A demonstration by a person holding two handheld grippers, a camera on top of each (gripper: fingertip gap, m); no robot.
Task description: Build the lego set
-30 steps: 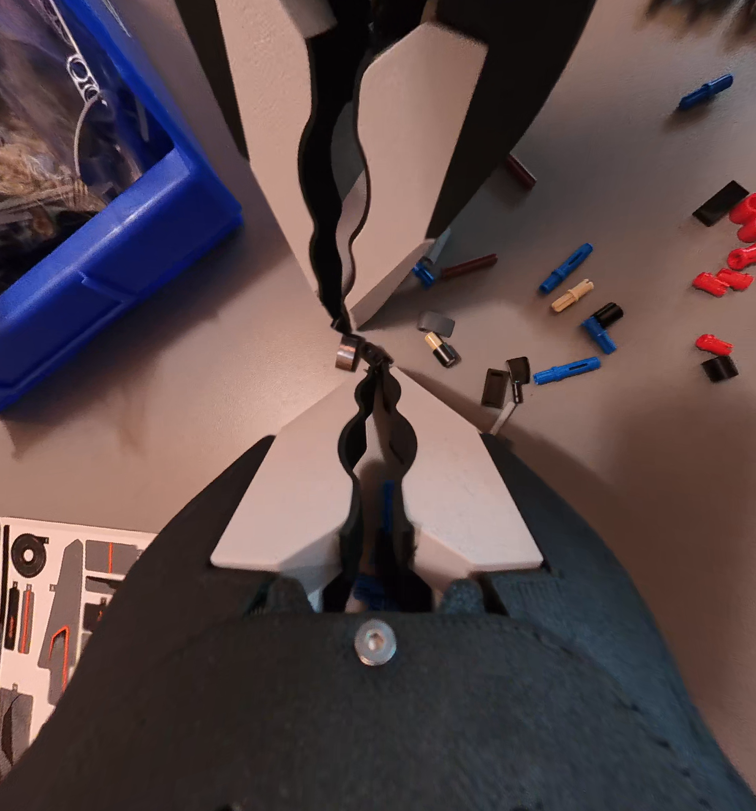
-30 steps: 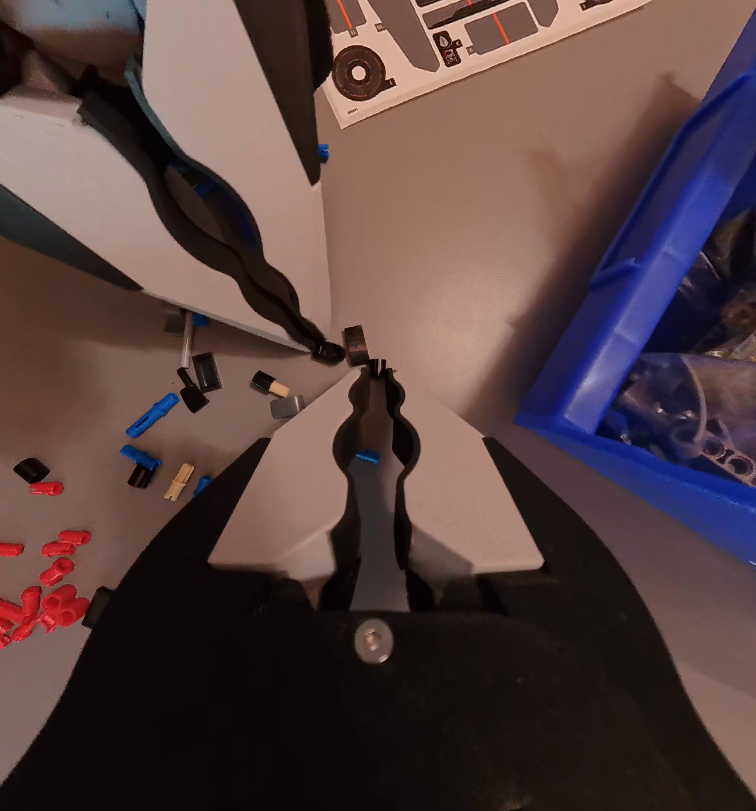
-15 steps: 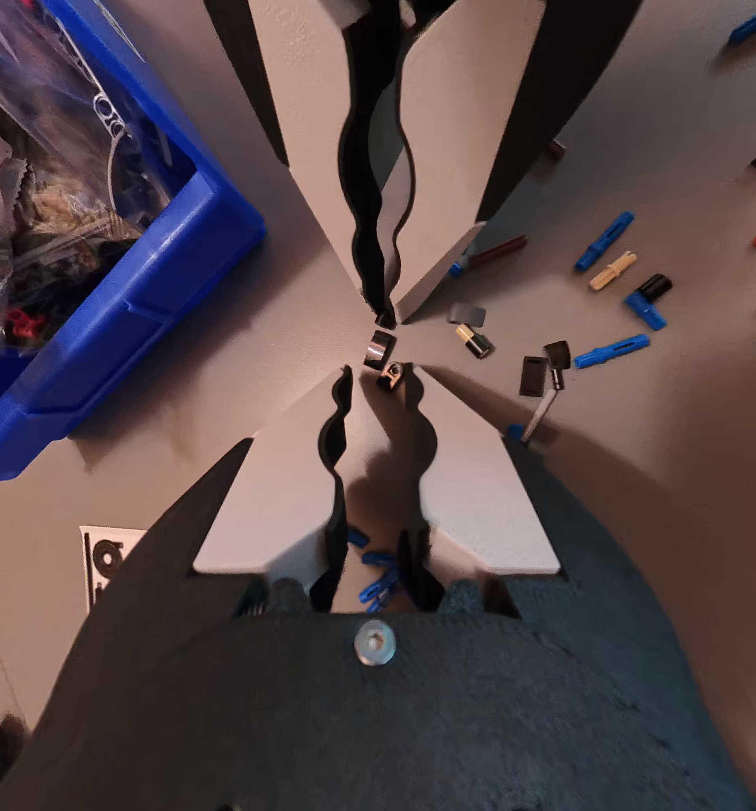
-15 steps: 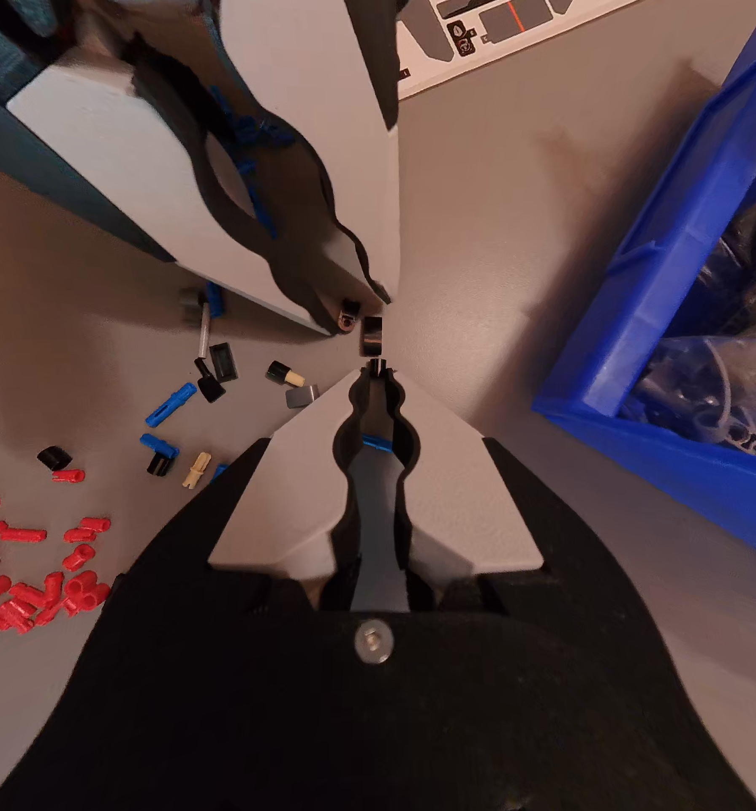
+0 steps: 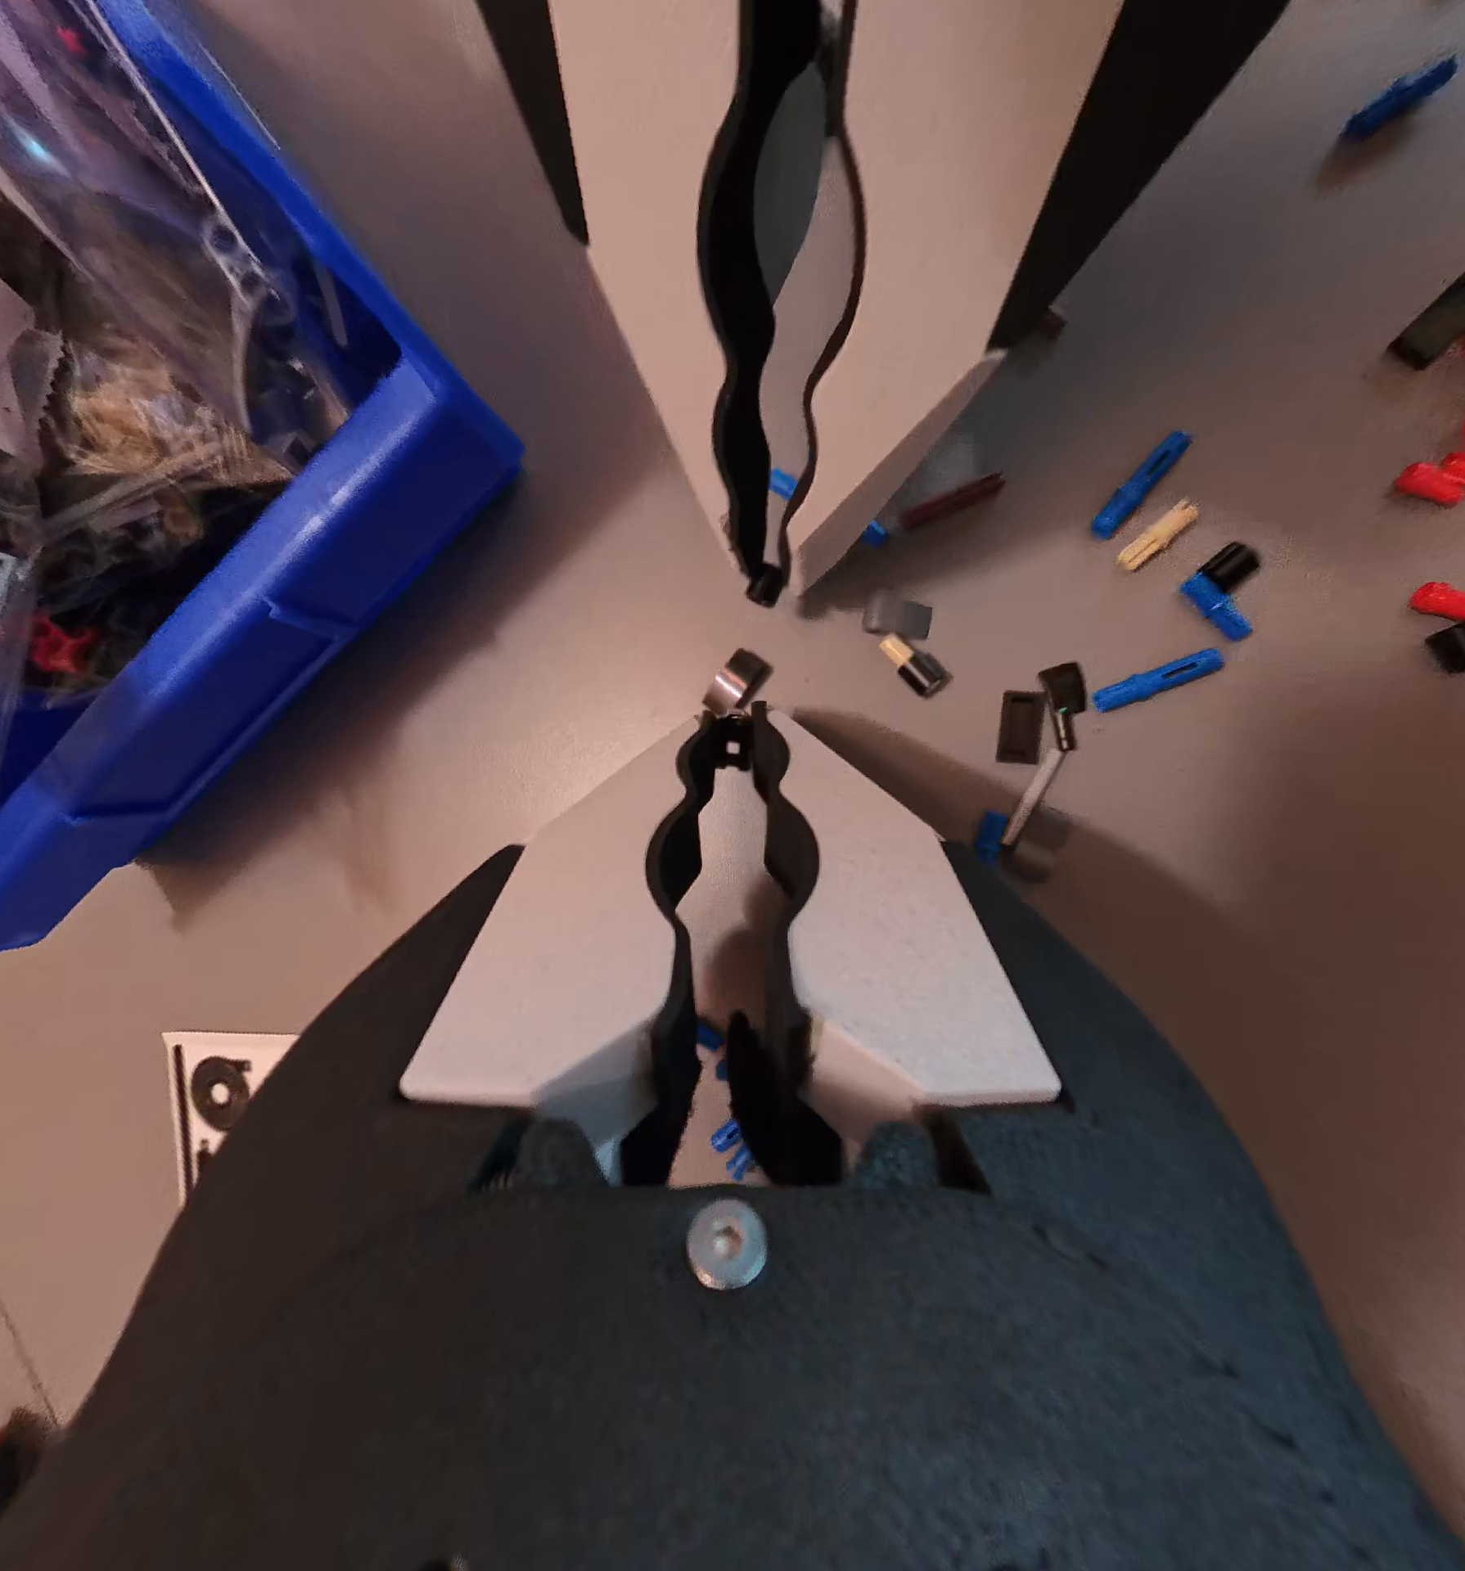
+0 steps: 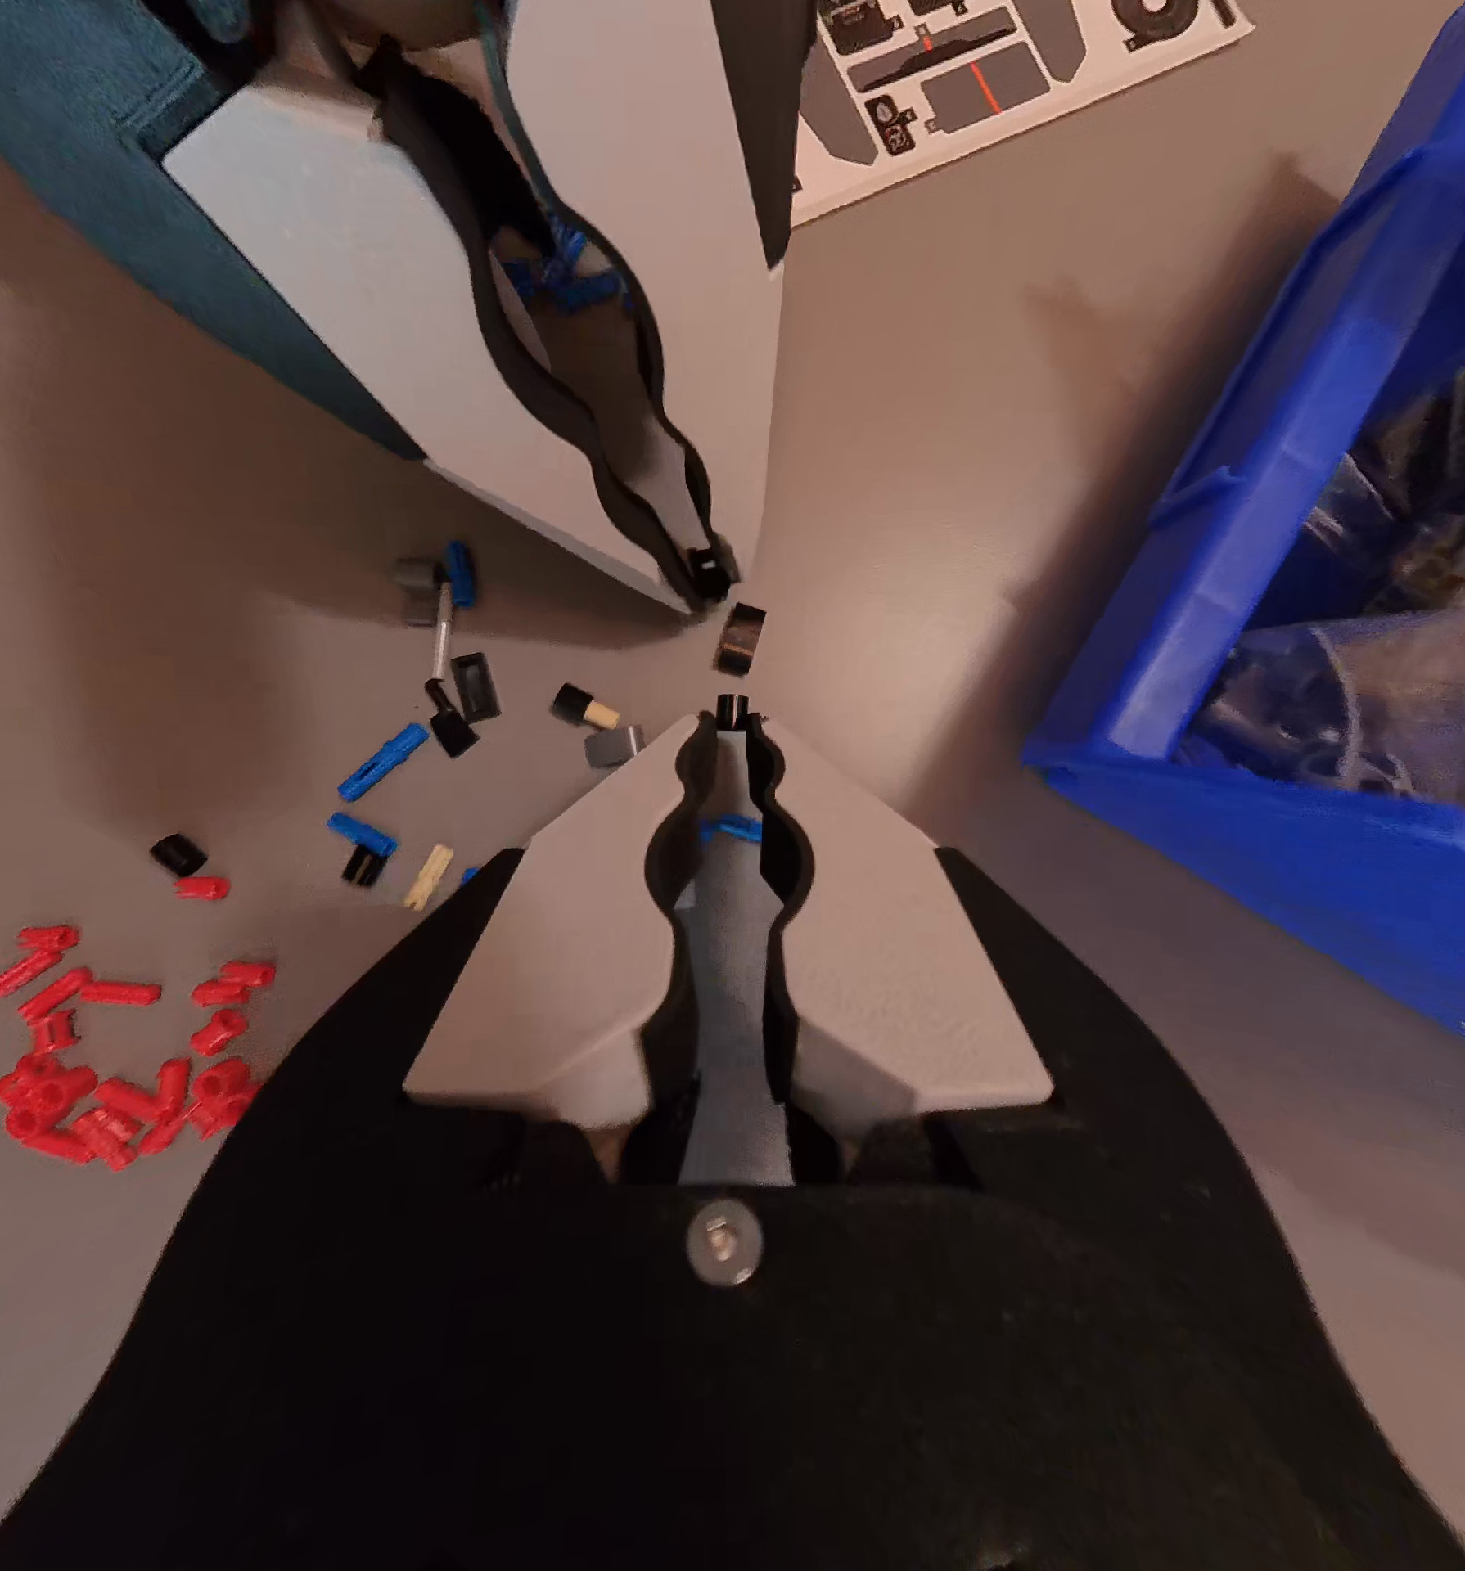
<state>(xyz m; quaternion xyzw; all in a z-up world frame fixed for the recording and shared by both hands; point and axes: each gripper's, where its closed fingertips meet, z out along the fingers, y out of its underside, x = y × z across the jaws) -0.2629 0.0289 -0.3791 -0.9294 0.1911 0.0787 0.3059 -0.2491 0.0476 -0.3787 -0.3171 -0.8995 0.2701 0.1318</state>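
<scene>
Black connector (image 5: 731, 748) is pinched at the left gripper (image 5: 733, 738) tips; the right gripper (image 6: 733, 723) nips a tiny black pin (image 6: 731, 712), seemingly. Between them lies a blurred dark ring (image 5: 738, 677).

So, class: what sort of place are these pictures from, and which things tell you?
Probably a hobby or work table for model building: loose red pins on a grey tabletop, a blue parts bin, a sticker sheet.
</scene>
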